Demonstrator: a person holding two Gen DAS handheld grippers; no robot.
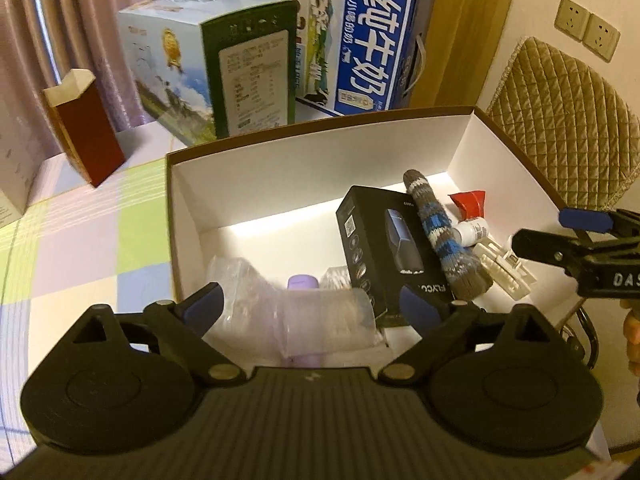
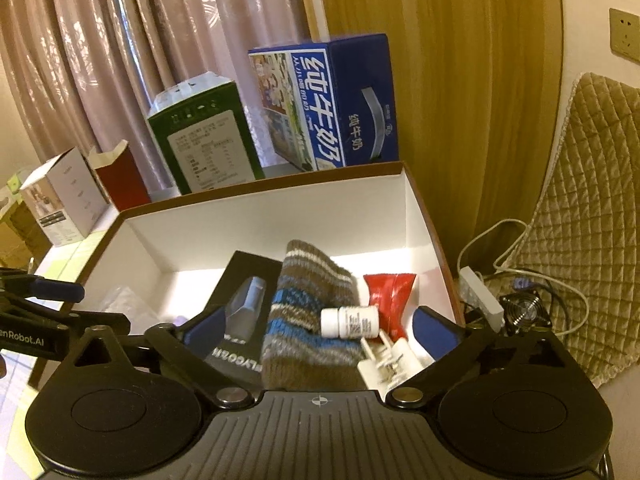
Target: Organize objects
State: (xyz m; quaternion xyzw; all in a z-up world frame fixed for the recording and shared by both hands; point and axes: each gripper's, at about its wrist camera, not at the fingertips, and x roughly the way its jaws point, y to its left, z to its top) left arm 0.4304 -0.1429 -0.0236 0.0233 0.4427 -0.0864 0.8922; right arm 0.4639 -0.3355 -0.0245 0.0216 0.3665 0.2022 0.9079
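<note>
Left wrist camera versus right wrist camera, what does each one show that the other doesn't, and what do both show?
Only the left wrist view shows the lilac bottle in crinkly clear plastic wrap between the open left gripper, and the green-and-lilac checked tablecloth.

Only the right wrist view shows the white power strip and small black fan beside the box, past the open right gripper.

Both show the white-lined cardboard box, black shaver carton, striped knitted sock, white pill bottle and red tube.

A white box (image 2: 256,216) holds a black carton (image 2: 240,300), a striped knit sock (image 2: 304,312), a small white bottle (image 2: 350,322) lying down, and a red tube (image 2: 390,296).
</note>
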